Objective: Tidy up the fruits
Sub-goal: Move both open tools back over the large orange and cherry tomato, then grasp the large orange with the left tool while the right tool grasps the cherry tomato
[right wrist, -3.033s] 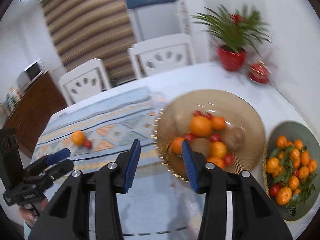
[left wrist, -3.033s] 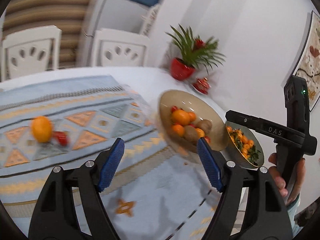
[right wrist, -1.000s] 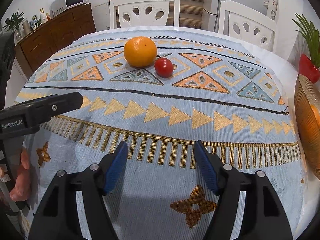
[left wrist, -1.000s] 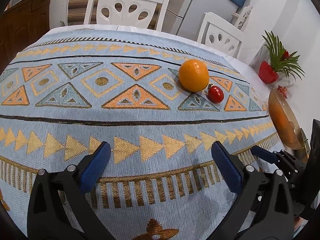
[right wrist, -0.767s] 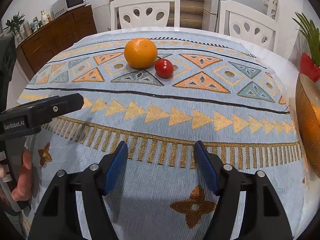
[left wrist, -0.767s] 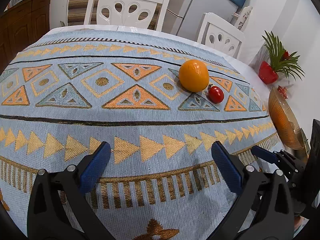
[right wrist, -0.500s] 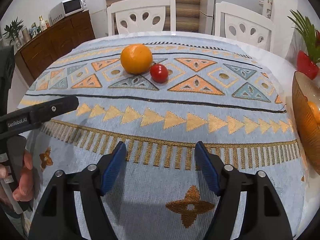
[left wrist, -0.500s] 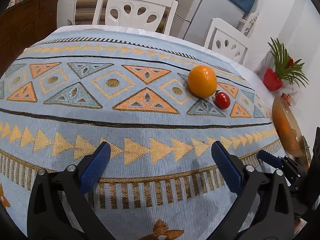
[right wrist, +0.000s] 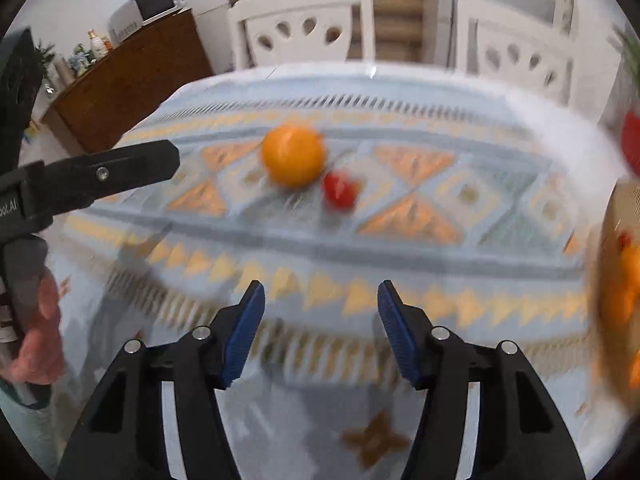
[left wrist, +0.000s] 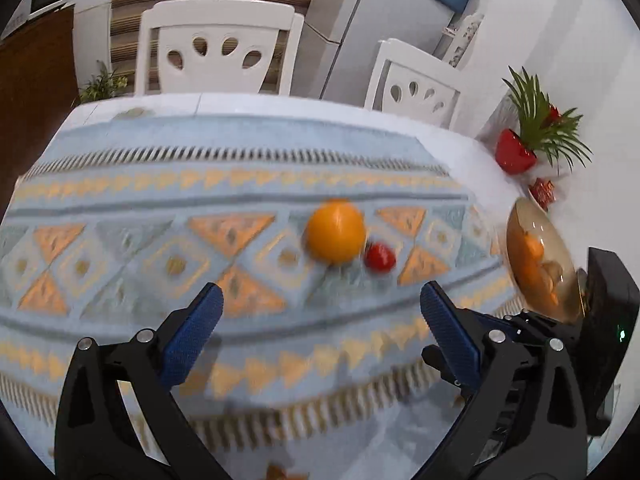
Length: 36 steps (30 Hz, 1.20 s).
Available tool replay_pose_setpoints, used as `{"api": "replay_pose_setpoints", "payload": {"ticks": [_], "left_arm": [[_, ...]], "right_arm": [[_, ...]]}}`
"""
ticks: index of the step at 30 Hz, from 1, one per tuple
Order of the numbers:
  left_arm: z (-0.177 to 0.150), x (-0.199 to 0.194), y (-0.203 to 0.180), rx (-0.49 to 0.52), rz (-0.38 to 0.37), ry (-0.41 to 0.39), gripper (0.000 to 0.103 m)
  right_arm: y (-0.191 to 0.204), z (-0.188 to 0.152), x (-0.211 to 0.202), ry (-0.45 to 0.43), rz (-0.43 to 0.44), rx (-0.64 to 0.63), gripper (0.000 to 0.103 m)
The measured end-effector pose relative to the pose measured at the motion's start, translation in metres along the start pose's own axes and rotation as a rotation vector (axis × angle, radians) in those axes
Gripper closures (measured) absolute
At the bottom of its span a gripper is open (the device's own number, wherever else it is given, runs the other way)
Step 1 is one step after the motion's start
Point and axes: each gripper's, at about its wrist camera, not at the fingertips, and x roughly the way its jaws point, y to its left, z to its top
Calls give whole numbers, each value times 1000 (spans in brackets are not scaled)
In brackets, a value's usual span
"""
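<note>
On the patterned cloth [left wrist: 240, 312], orange [left wrist: 335, 231] touching tomato [left wrist: 379, 257], fruit bowl [left wrist: 536, 256] rightward, both grippers [left wrist: 320, 332] [right wrist: 320, 330] spread, empty.

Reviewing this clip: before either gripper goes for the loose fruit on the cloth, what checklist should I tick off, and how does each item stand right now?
1. Left gripper open and empty: ok, jaws wide apart, nothing between them.
2. Right gripper open and empty: ok, jaws apart, nothing held.
3. Orange free on the tablecloth: ok, ahead of both grippers, untouched.
4. Tomato clear of the orange: cannot tell, they sit close together and the blur hides any gap.
5. Bowl has room for more fruit: cannot tell, seen only edge-on with some fruit inside.
6. Views steady enough to aim: not ok, both are motion-blurred.
</note>
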Motion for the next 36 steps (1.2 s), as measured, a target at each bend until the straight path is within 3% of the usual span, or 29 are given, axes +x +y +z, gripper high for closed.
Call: {"api": "replay_pose_setpoints", "payload": {"ticks": [3, 8, 13, 17, 20, 22, 25, 33, 36], "left_arm": [[17, 28, 1, -23, -86, 8, 5], [24, 73, 4, -54, -128, 18, 10], [19, 82, 2, -8, -62, 8, 10], [19, 85, 0, 22, -55, 23, 12], [17, 94, -1, 20, -66, 54, 23], [15, 99, -3, 24, -65, 68, 28], [11, 102, -5, 36, -57, 69, 47], [8, 100, -10, 52, -49, 47, 50], [3, 96, -18, 97, -15, 23, 50]], "right_arm": [[-6, 19, 15, -24, 1, 1, 47], [-10, 37, 43, -63, -13, -33, 48], [-14, 41, 70, -42, -10, -35, 48], [-11, 38, 73, -62, -6, -41, 50], [-7, 37, 77, -53, -32, -59, 61], [-6, 36, 75, -59, -34, -62, 76], [-5, 34, 74, -64, -32, -68, 76], [-7, 33, 68, -75, -26, -61, 76], [-10, 29, 63, -55, -35, -63, 76]]}}
